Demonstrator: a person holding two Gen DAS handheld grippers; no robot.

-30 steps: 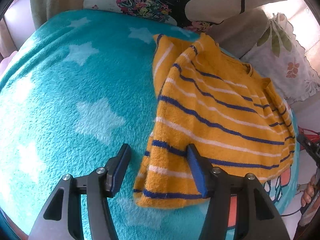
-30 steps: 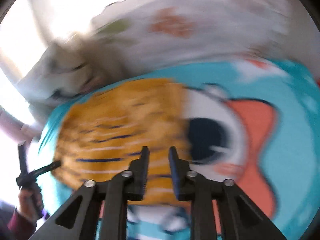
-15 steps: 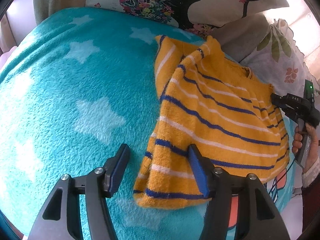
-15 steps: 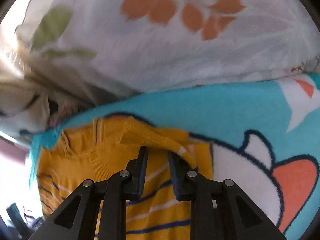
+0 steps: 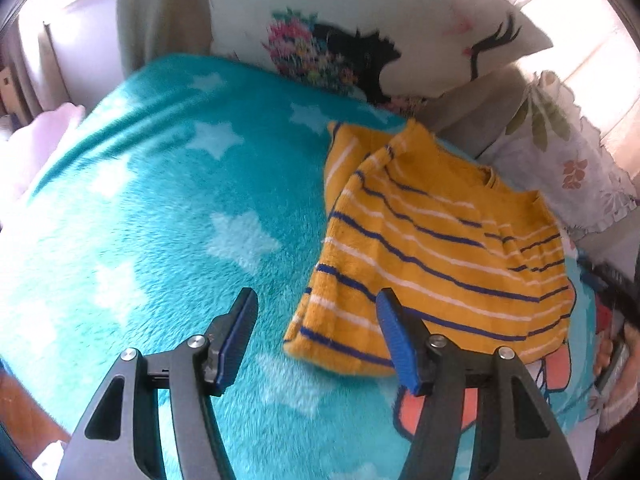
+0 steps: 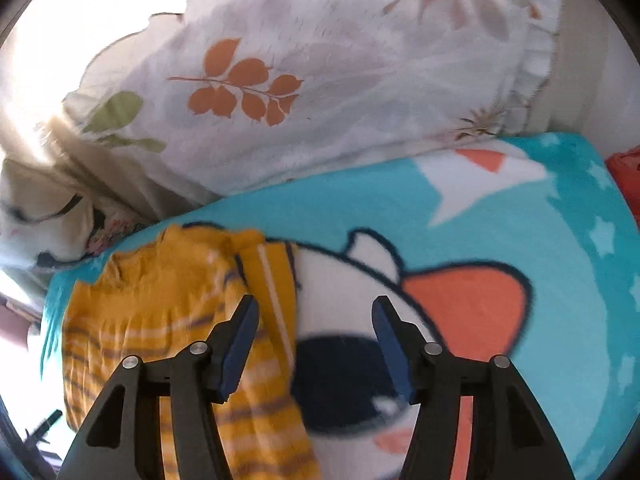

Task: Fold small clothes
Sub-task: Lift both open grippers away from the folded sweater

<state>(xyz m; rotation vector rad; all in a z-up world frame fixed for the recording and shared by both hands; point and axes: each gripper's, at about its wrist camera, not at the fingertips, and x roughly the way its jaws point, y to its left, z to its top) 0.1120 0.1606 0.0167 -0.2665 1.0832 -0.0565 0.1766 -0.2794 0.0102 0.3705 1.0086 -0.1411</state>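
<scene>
A small yellow sweater (image 5: 440, 240) with blue and white stripes lies partly folded on the teal star blanket (image 5: 160, 220), its sleeves turned in. My left gripper (image 5: 316, 294) hovers open above the sweater's lower left corner, touching nothing. In the right wrist view the sweater (image 6: 160, 300) lies at the lower left, with a folded sleeve (image 6: 272, 272) along its right edge. My right gripper (image 6: 315, 300) is opening; only the blanket's cartoon print (image 6: 340, 360) shows between its jaws, and the sleeve sits just by the left finger (image 6: 240, 332).
A white pillow with a face print (image 5: 400, 20) and a leaf-print pillow (image 5: 560, 160) (image 6: 320, 80) border the blanket's far side. A person's hand (image 5: 616, 352) shows at the right edge of the left wrist view. Something red (image 6: 626, 176) lies beyond the blanket's corner.
The right gripper was shut on the sleeve half a second ago; now its jaws have spread, the sleeve lies on the sweater, and it has shifted right. The left gripper rose and drew back.
</scene>
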